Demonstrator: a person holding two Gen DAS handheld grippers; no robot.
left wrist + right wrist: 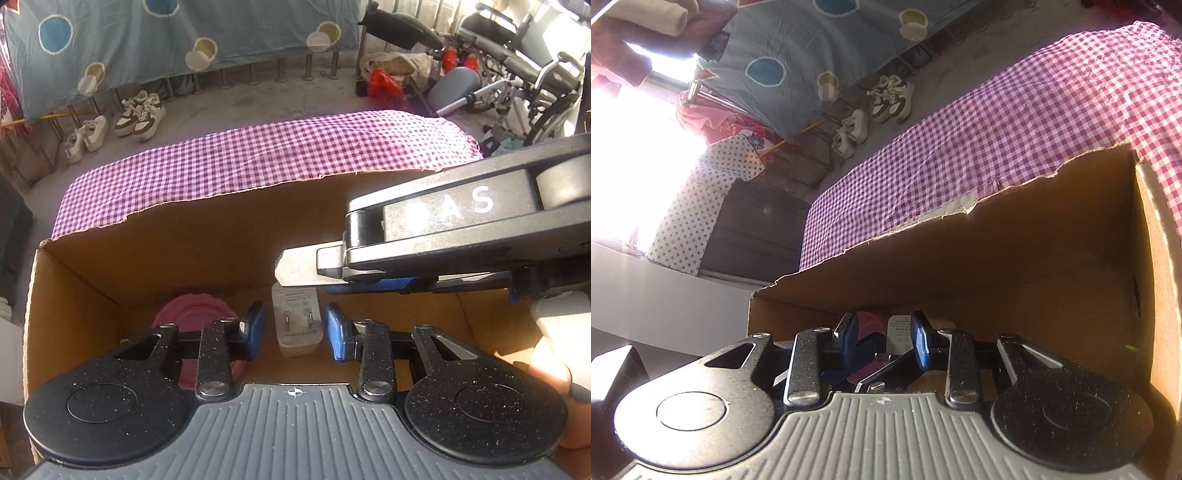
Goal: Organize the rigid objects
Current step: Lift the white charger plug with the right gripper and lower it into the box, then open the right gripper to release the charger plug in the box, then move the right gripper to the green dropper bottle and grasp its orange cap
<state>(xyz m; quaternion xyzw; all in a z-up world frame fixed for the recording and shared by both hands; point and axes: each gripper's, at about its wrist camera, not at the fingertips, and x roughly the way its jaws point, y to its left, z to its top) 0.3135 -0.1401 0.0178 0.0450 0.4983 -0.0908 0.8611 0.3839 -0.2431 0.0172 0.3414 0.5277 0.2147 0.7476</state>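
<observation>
An open cardboard box (221, 240) (997, 266) holds a white plug-in charger (297, 321) (899, 330) and a round pink item (192, 314) (866, 323) on its floor. My left gripper (295, 328) reaches down into the box and stands open. The charger lies between its blue pads (255, 325) with a gap on each side. My right gripper (884, 332) is open above the same spot with nothing between its pads; the left gripper's fingers (871, 350) show below it. In the left wrist view, the right gripper (314, 273) comes in side-on from the right.
The box stands against a surface covered with purple checked cloth (277, 155) (1015, 129). Beyond it are pairs of shoes (140, 114) on the floor, a hanging blue sheet (184, 33) and a wheelchair (517, 74). A hand (550, 365) grips the right gripper's handle.
</observation>
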